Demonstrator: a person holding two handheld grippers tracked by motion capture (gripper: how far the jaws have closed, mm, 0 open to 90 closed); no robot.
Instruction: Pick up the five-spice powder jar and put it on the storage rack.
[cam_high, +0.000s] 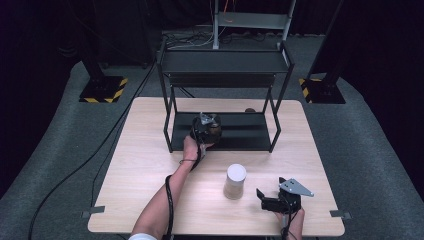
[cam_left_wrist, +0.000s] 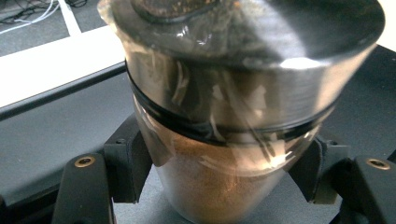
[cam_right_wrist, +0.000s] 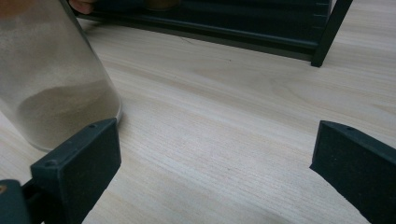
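Observation:
My left gripper (cam_high: 209, 126) is shut on a glass jar (cam_left_wrist: 224, 140) with a metal lid and brown powder inside. Both black pads (cam_left_wrist: 128, 161) press the jar's sides. The jar (cam_high: 215, 128) is at the lower shelf (cam_high: 250, 132) of a black two-tier rack; whether it rests on the shelf I cannot tell. My right gripper (cam_high: 270, 189) stands open near the table's front right, with bare wood between its jaws (cam_right_wrist: 215, 158). A second jar (cam_high: 235, 181) with a white lid and pale powder stands just left of it, outside the jaws (cam_right_wrist: 51, 79).
The rack's upper shelf (cam_high: 225, 62) spans the back of the wooden table (cam_high: 145, 165). A small brown thing (cam_high: 249, 110) lies behind the rack. A black cable (cam_high: 170, 200) trails along the left forearm. Tape tabs mark the table's front corners.

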